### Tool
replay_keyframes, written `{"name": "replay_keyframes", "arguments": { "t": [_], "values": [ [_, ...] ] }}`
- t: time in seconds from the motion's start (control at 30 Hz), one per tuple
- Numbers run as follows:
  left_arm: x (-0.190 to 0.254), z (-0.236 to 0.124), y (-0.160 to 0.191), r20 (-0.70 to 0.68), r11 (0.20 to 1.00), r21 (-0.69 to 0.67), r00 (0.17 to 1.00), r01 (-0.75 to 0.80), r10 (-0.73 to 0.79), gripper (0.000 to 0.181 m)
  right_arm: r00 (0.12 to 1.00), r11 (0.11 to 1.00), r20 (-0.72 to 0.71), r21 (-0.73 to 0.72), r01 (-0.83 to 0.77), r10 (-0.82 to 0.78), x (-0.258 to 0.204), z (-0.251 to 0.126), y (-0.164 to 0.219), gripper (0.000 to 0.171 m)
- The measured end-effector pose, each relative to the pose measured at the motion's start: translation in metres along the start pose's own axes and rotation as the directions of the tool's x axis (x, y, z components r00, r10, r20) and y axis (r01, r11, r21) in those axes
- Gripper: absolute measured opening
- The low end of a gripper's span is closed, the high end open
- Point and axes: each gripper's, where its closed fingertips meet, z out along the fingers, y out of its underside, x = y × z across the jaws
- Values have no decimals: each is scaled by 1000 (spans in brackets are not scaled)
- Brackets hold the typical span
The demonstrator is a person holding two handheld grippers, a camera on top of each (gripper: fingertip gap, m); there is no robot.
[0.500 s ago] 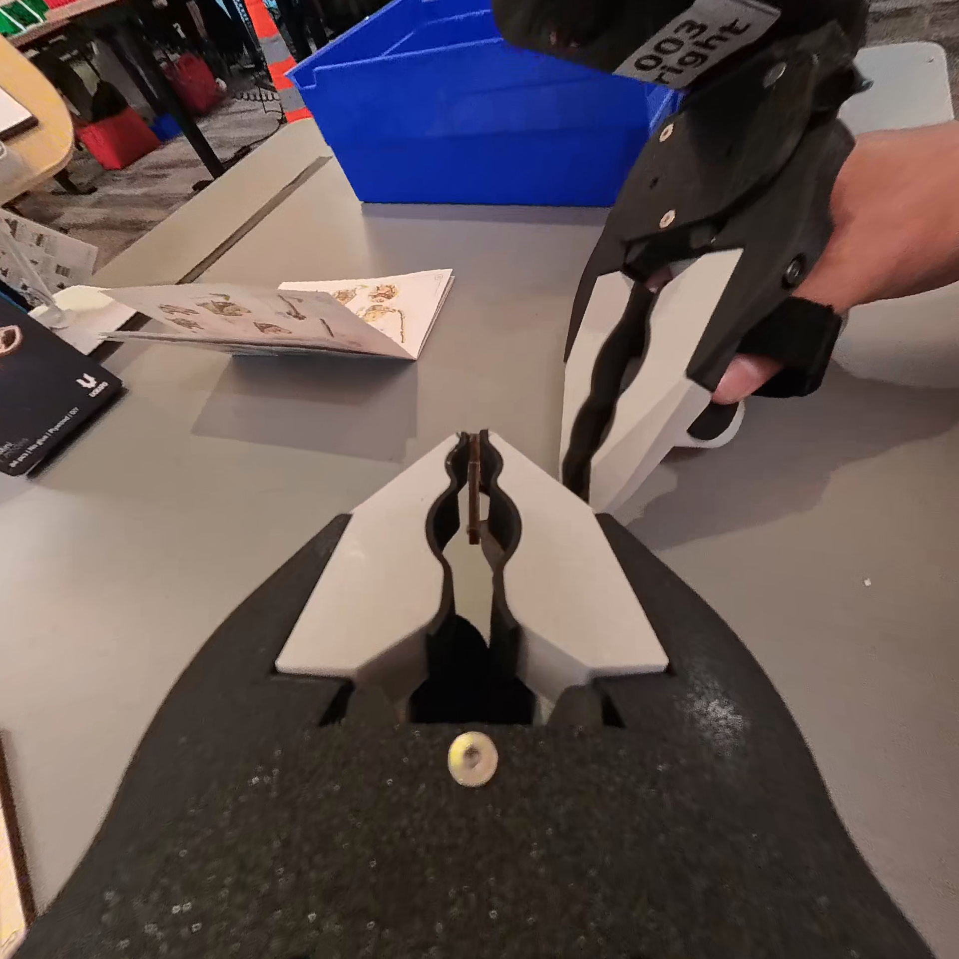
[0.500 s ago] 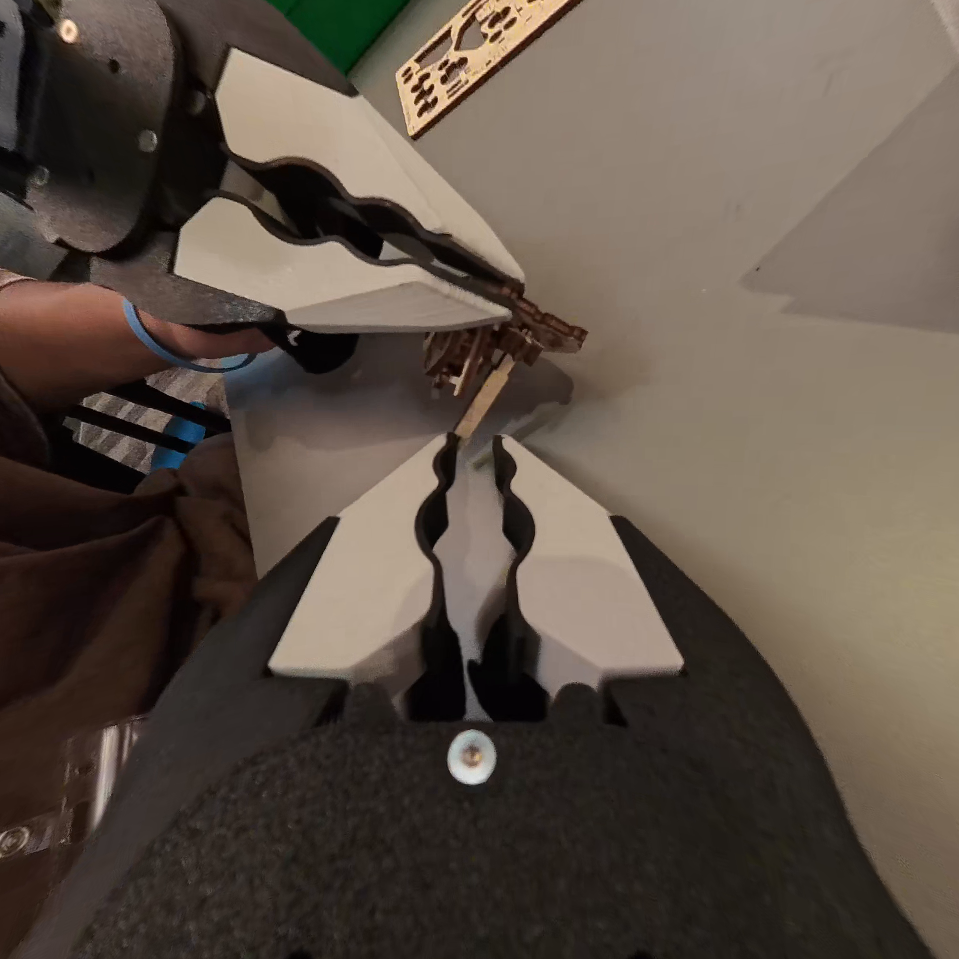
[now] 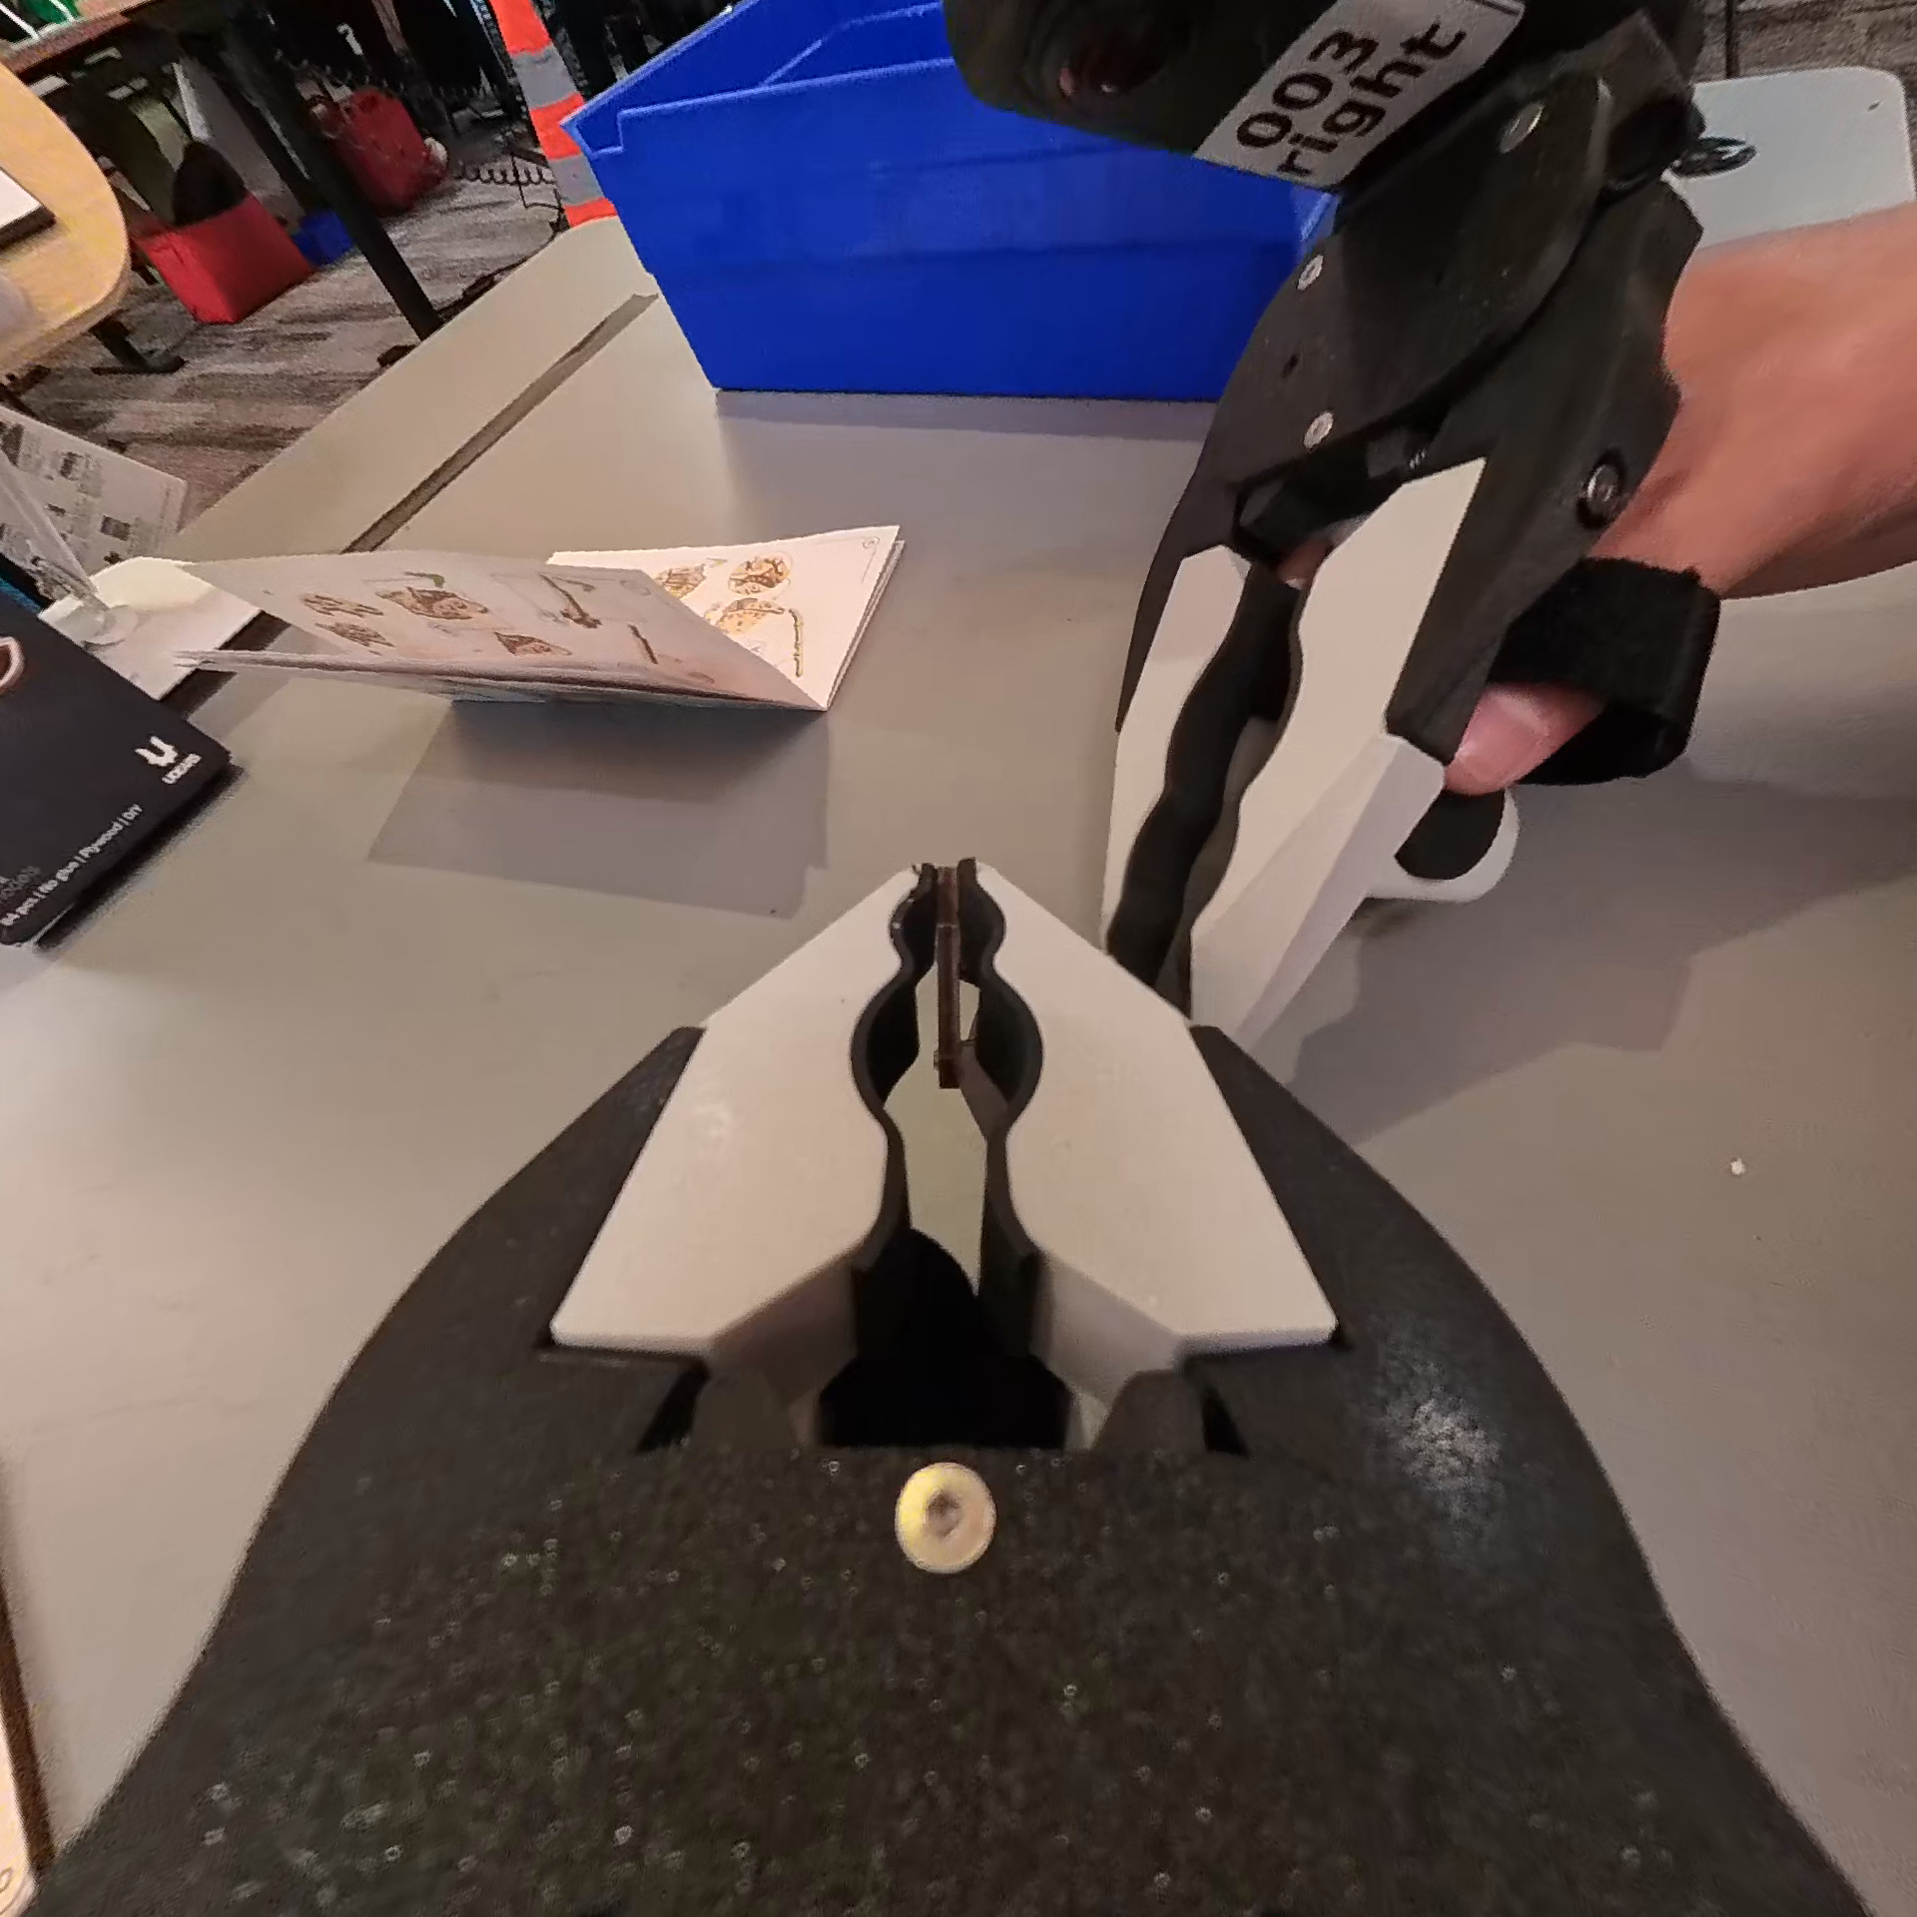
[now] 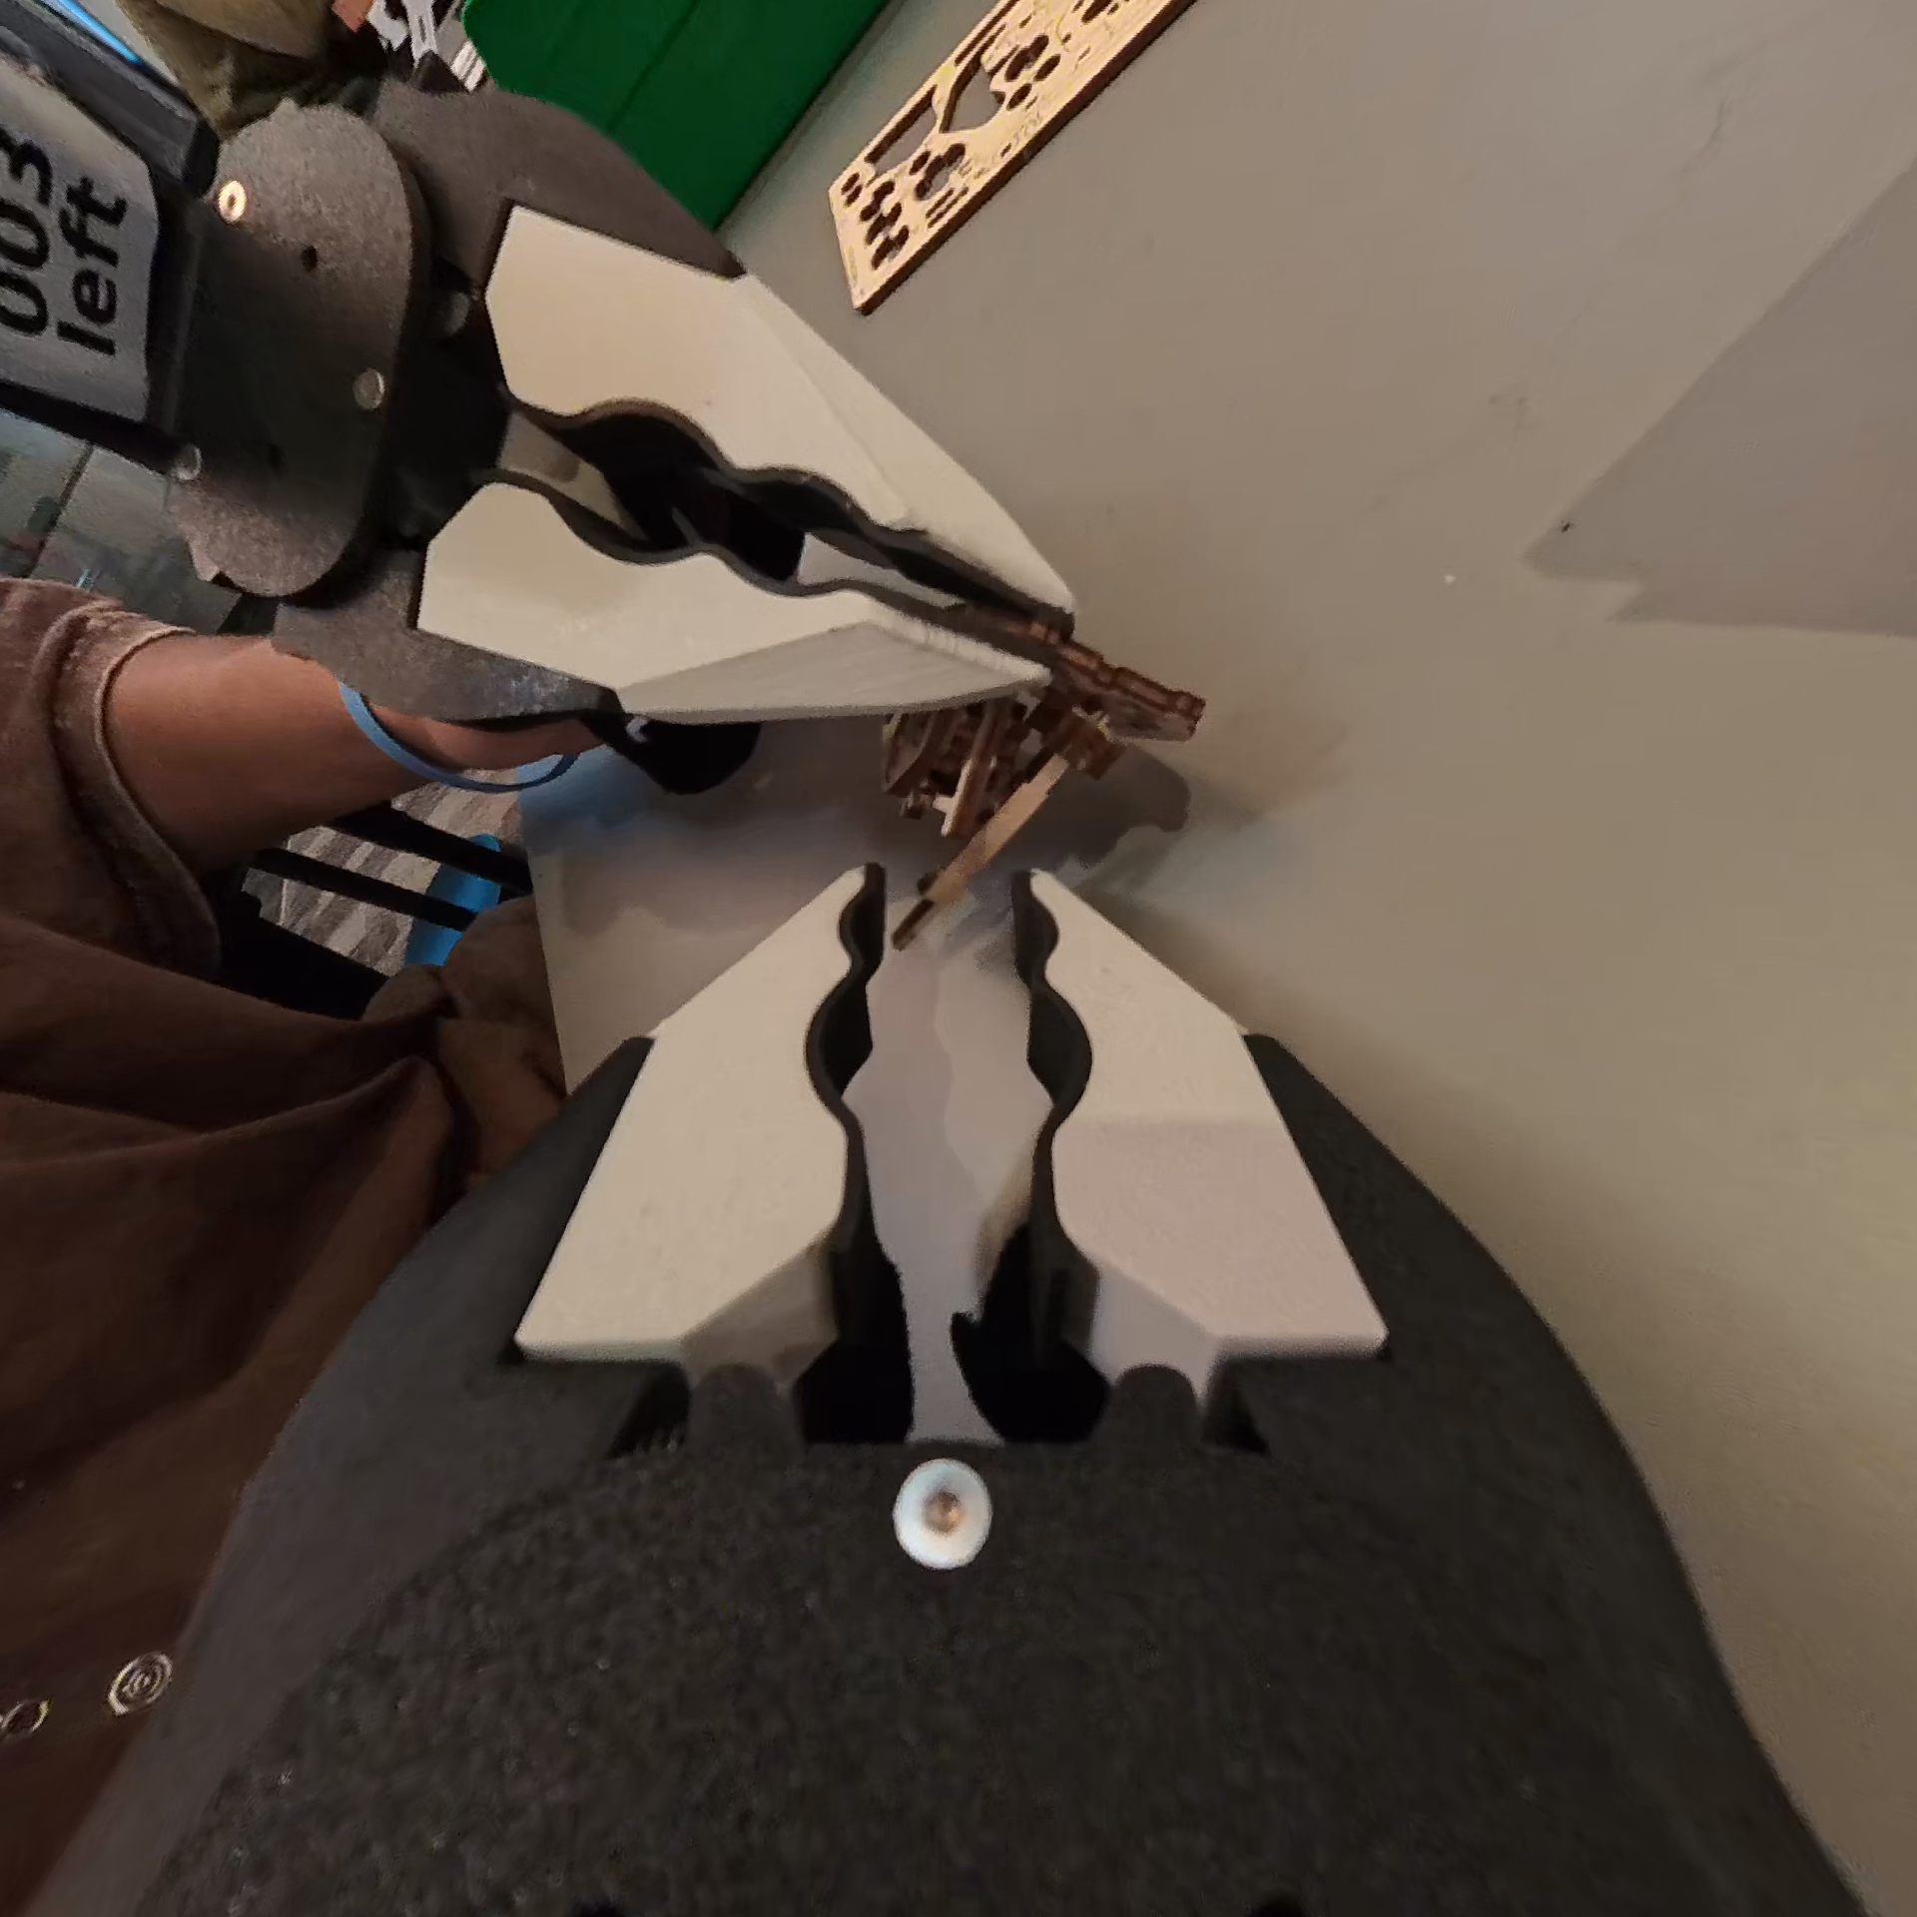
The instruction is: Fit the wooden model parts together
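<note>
The left gripper (image 4: 1048, 648), a black handheld tool with pale grey wedge-shaped fingers, has its jaws pressed together on the small brown laser-cut wooden model assembly (image 4: 1037, 742), pinching it by a thin flat edge that shows end-on between the fingertips in the left wrist view (image 3: 946, 975). The assembly hangs just above the grey tabletop (image 4: 1452, 934), and a pale flat wooden strip (image 4: 970, 861) sticks out of its underside at a slant, pointing down toward the right gripper (image 4: 946, 897). Half a second ago the right gripper's jaws stood nearly shut around the tip of that strip; now they have spread apart, and the strip's end lies in the gap with bare space on either side, touching neither finger as far as the right wrist view shows. In the left wrist view the right gripper (image 3: 1151, 960) points steeply down just beside the left one, and the assembly's position between the two tools has hardly changed. My reading is that the strip has just been let go after being pushed into its slot, so this joint may be seated, though the slot itself is too small to check. If so, the next piece would come from the tan wooden parts sheet (image 4: 965, 156) with punched-out holes lying farther off on the table, near the open illustrated instruction booklet (image 3: 581, 622) and the blue plastic bin (image 3: 934, 228).
</note>
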Motion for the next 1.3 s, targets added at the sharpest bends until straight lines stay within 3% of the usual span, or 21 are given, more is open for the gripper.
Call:
{"name": "replay_keyframes", "arguments": {
  "t": [0.13,0.27,0.47,0.67,0.83,1.0,1.3],
  "values": [
    [0,-1,-3,3,1000,10,1000,3,-3,1,999,1000,-45,6,6,-6,5,2,-2,23],
    [-2,-5,-9,9,999,35,1000,-1,1,1,998,1000,-65,10,17,-17,4,1,-4,9],
    [5,-20,-33,-41,989,149,999,17,-11,1,995,998,-76,-24,56,-58,-8,-17,-10,6],
    [16,-28,-51,-59,978,209,998,-7,20,1,996,996,42,-42,-83,85,-28,-32,-9,6],
    [31,-27,-56,-33,971,188,987,-148,157,1,958,968,144,-79,-237,246,-36,-38,2,5],
    [44,-28,-60,-37,951,182,965,-249,260,1,974,977,118,-112,-180,193,-40,-38,10,6],
    [41,-34,-64,-49,953,219,973,-211,227,1,978,985,131,-78,-154,163,-46,-40,5,6]
  ]
}}
